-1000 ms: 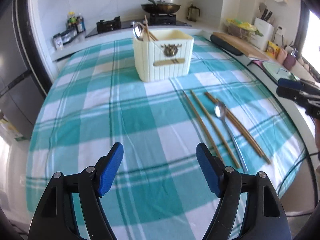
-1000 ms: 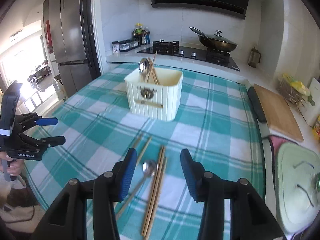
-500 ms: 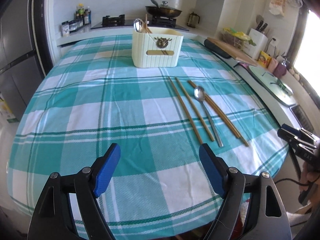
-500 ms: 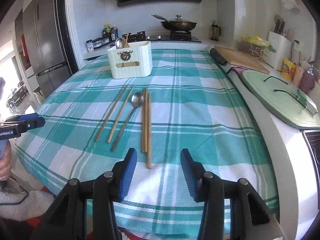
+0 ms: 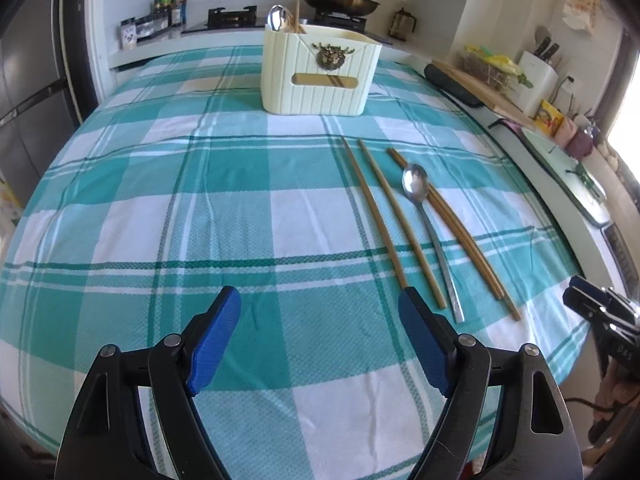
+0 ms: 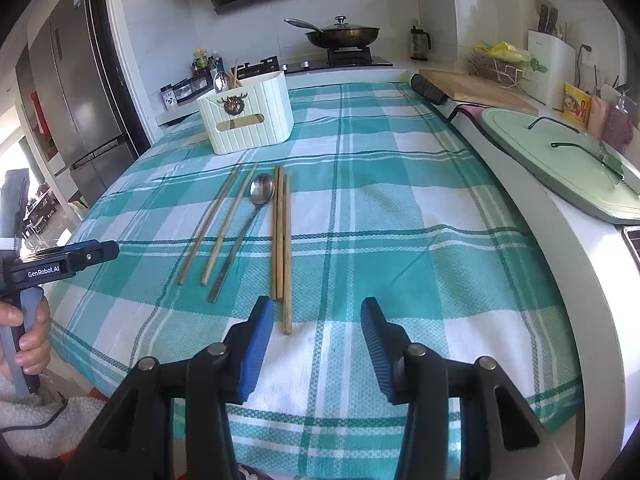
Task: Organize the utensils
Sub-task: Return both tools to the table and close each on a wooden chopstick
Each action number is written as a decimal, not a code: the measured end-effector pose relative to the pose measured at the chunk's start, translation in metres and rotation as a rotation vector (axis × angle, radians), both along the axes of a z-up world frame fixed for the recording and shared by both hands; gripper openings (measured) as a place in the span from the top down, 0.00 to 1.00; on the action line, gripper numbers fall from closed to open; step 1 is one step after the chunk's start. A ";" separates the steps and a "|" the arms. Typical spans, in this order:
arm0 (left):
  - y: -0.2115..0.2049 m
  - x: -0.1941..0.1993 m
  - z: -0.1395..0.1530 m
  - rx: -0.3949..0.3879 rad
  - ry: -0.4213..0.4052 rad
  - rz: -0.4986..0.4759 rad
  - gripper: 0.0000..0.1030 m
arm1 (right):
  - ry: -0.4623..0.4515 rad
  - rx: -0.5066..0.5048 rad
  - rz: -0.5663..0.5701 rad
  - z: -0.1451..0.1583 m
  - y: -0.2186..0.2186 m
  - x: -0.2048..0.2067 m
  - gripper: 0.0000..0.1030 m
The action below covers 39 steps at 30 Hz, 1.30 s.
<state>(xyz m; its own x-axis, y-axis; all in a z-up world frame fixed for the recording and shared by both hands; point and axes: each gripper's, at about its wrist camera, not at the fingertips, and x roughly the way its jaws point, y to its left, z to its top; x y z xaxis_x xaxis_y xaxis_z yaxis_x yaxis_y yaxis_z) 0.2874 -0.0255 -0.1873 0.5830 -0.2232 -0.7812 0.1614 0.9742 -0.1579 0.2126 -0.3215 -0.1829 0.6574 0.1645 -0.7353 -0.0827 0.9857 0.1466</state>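
Right wrist view: both blue-padded tools (image 6: 317, 320) (image 5: 320, 316) agape, empty, above slim wooden chopsticks (image 6: 281, 232).

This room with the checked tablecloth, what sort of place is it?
Most likely a home kitchen: a lidded wok sits on a gas stove, a tall fridge stands at the left, and a knife block stands on the counter.
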 end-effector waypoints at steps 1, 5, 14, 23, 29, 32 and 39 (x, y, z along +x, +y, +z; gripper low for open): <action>-0.003 0.004 -0.002 0.006 0.004 0.003 0.20 | 0.006 0.002 0.005 -0.002 -0.001 0.006 0.55; -0.010 0.009 -0.011 0.037 0.028 0.004 0.20 | 0.063 0.027 0.058 -0.017 0.000 0.041 0.68; -0.013 0.023 -0.012 0.058 0.029 0.008 0.20 | 0.160 0.029 0.191 -0.037 0.029 0.110 0.79; -0.029 0.060 -0.021 0.033 0.055 -0.019 0.20 | 0.244 -0.027 0.226 -0.051 0.042 0.143 0.85; -0.041 0.080 -0.033 0.050 0.079 -0.015 0.20 | 0.275 -0.136 0.260 -0.050 0.058 0.150 0.89; -0.049 0.087 -0.036 0.065 0.078 -0.015 0.20 | 0.261 -0.163 0.239 -0.050 0.057 0.151 0.92; -0.065 0.097 -0.045 0.149 0.063 -0.012 0.26 | 0.232 -0.138 0.202 -0.051 0.050 0.145 0.92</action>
<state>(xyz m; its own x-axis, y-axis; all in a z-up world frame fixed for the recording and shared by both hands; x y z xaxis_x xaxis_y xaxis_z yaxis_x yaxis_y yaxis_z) 0.3839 -0.0907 -0.2325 0.5294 -0.1092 -0.8413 0.1676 0.9856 -0.0224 0.3581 -0.2718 -0.2343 0.4338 0.1630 -0.8861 -0.2582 0.9647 0.0510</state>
